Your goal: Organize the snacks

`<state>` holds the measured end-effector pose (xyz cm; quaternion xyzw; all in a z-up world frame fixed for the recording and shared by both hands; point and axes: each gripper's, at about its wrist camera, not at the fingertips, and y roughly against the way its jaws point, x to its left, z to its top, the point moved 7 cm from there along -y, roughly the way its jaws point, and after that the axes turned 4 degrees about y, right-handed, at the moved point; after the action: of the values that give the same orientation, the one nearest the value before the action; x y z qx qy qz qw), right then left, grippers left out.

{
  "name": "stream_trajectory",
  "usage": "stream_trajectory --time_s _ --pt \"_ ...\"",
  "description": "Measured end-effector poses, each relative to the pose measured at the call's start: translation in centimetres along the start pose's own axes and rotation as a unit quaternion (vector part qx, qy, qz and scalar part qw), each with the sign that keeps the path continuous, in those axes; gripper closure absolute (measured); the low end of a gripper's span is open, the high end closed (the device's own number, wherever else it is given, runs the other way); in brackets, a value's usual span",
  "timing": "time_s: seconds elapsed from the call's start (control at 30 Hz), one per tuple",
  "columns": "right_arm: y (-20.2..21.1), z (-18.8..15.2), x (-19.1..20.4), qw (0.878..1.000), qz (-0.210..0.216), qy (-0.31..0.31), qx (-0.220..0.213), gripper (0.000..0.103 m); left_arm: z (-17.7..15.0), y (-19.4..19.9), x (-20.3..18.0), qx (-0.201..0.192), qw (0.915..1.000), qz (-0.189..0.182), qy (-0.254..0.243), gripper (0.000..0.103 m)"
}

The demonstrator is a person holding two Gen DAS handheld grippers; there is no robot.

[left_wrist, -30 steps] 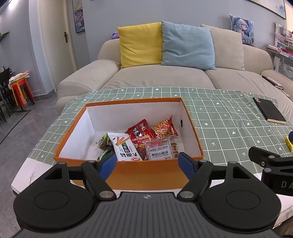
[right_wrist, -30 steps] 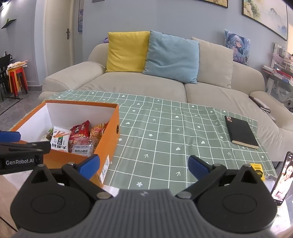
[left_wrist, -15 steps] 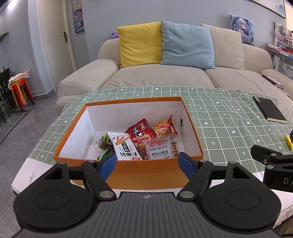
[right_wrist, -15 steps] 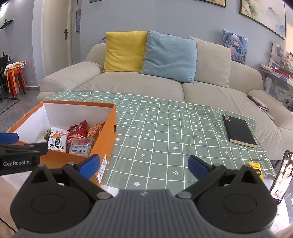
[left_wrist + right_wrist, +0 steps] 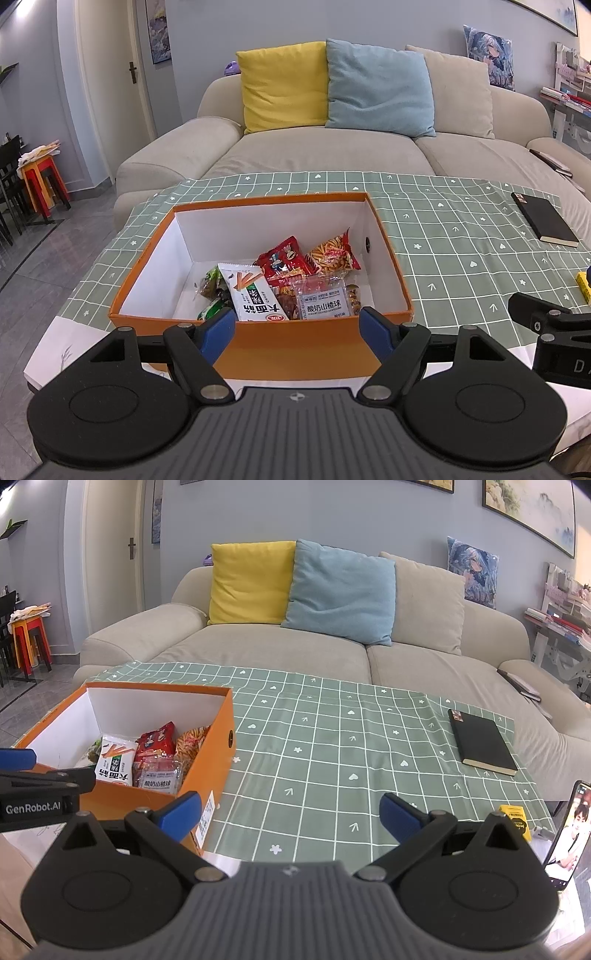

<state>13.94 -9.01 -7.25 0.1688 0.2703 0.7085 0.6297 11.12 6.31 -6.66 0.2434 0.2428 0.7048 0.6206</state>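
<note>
While both tongs, left (image 5: 298, 330) and right (image 5: 290, 812), gape empty, box (image 5: 314, 343) wall hides lower snack packets (image 5: 286, 284).

Right tongs (image 5: 290, 814) gape empty beside the snack-filled orange box (image 5: 207, 760)

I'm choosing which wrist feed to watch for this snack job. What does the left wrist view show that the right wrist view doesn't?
Only the left wrist view looks straight down into the orange box, showing its whole white floor and the green packet at the left of the pile. Only the right wrist view shows the phone propped at the table's right edge and the box's outer right wall. Both show the white breadstick packet, the red packet, the black notebook, the green checked cloth, the sofa, and an open, empty left gripper and right gripper.
</note>
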Motion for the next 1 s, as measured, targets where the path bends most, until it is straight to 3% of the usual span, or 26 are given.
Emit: stream_trajectory --time_s 1.0 --pt "-0.13 -0.28 0.22 1.0 -0.001 -0.005 0.004 0.004 0.19 0.2 0.4 -0.007 0.9999 0.002 0.008 0.013"
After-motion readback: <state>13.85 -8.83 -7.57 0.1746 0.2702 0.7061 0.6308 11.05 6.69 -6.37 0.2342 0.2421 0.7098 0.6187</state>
